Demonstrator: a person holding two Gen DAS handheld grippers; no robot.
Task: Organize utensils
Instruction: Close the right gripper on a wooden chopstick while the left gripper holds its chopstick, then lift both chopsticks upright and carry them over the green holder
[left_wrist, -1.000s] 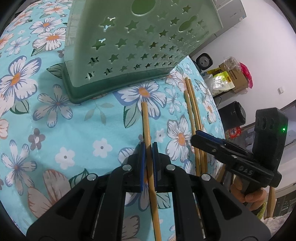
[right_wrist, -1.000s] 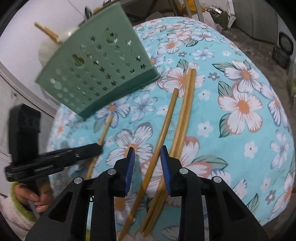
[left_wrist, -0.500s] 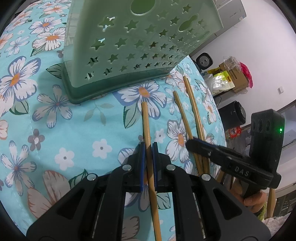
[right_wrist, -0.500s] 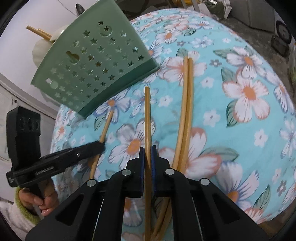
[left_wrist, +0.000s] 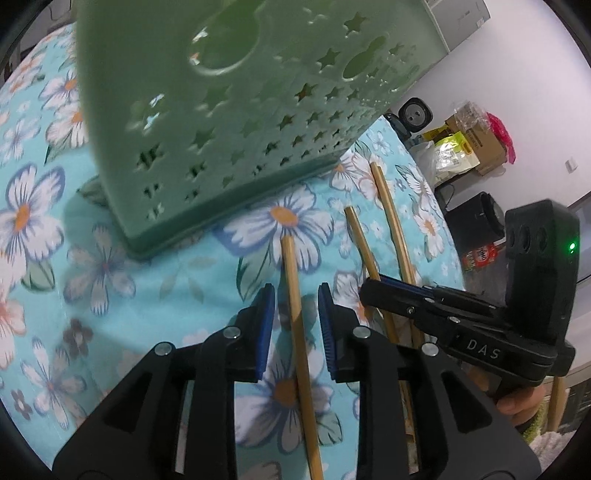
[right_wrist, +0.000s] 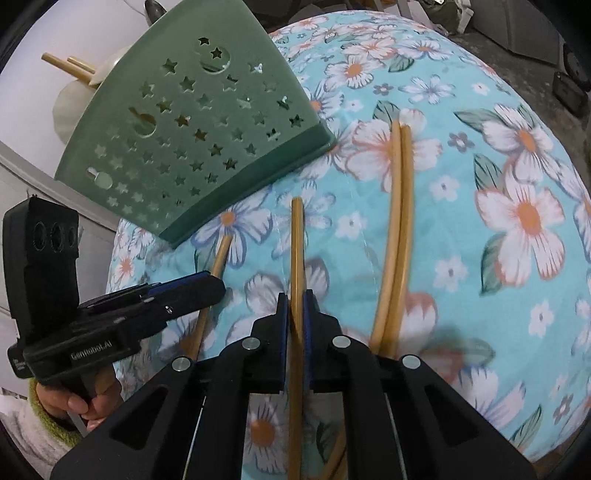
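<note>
Your left wrist camera sits behind the left tool (left_wrist: 293, 325) and looks steeply down along it, very near the green holder (left_wrist: 236, 110). Your right wrist camera looks down over the right tool (right_wrist: 294, 325), a little farther from that holder. Both views share the holder, the chopsticks (right_wrist: 397, 236) and the flowered tabletop (right_wrist: 517, 221), and each shows the other tool at its side.
</note>
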